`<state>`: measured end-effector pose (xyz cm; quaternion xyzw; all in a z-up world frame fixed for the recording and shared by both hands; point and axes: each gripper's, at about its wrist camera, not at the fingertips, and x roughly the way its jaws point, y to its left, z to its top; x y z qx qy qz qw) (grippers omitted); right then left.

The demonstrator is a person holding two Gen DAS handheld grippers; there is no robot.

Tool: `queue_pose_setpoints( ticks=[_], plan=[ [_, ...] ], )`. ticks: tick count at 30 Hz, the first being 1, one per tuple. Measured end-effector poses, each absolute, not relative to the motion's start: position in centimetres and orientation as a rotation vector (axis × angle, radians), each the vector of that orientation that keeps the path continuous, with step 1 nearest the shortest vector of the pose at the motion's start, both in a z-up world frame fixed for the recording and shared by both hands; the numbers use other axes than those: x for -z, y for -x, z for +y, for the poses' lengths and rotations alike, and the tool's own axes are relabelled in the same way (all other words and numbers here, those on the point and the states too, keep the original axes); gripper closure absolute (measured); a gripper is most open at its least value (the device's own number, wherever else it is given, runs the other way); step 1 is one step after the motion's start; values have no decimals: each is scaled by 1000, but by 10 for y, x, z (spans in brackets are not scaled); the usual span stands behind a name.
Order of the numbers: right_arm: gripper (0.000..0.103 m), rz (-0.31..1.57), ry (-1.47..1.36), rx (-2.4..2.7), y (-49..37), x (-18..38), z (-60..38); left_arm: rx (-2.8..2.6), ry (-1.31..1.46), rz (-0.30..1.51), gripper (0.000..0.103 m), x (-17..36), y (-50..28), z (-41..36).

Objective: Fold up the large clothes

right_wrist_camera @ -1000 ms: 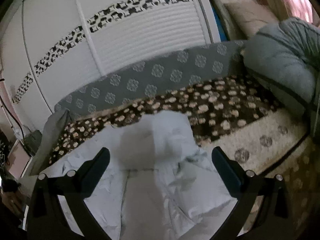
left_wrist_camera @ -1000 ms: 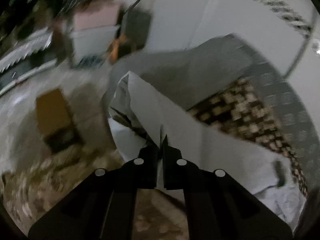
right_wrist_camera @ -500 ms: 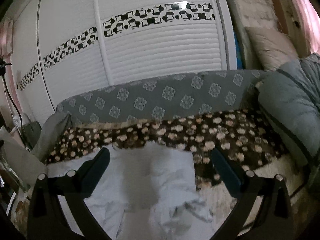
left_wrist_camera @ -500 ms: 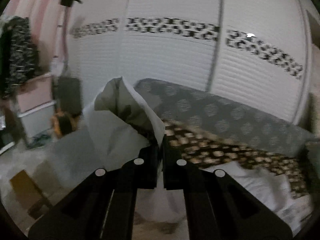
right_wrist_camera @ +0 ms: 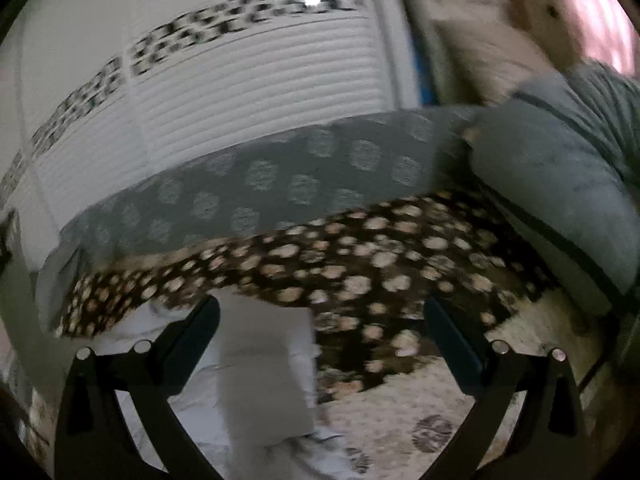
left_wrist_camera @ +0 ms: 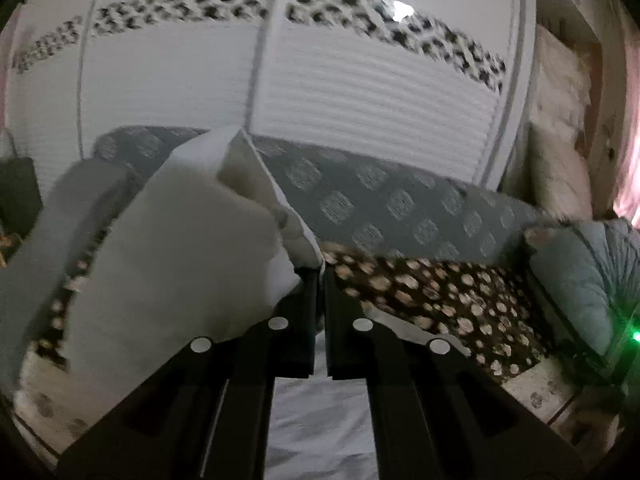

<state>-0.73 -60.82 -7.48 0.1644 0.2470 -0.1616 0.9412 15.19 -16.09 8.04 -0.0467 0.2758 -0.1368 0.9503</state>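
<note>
Garment position relative to my left tool: a white fabric edge is clamped between the two fingers, which stand pressed nearly together. From the clamp point the cloth rises and billows toward 10 o'clock in the left wrist view, with a folded peak near 11 o'clock in front of the white slatted wardrobe. More white fabric shows below the tool at 6 o'clock, lying flat between the tool's arms.

My right tool is released: its fingers stand wide apart with nothing between them. In the right wrist view the garment lies at 6 to 7 o'clock, between the two fingers but below and beyond them; I cannot tell whether either finger touches it. A flat, pale panel of the cloth runs from the left finger's tip down toward the frame's lower edge, with crumpled white fabric beside it at 7 o'clock.

The garment rests on a bed covered by a dark spotted blanket. A grey patterned bolster runs along the far side at 12 o'clock, against the wardrobe. A grey quilted cushion sits at 2 o'clock. Both views are motion-blurred.
</note>
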Motion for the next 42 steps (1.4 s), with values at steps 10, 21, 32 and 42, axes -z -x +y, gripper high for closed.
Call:
queue_pose_setpoints(
  ticks=[10,21,32,42],
  plan=[
    [2,435,-467,398,34,73,-663,490,-83,639,100,2,-133,-314],
    [2,540,-381,304,5,96,-631,326,-153,481,8,-46,-108,-232],
    [2,549,-322,189,-12,91,-555,-81,-152,519,5,-45,-97,-5],
    [2,610,-196,0,-71,130,-423,-152,61,616,5,6,-114,75]
  ],
)
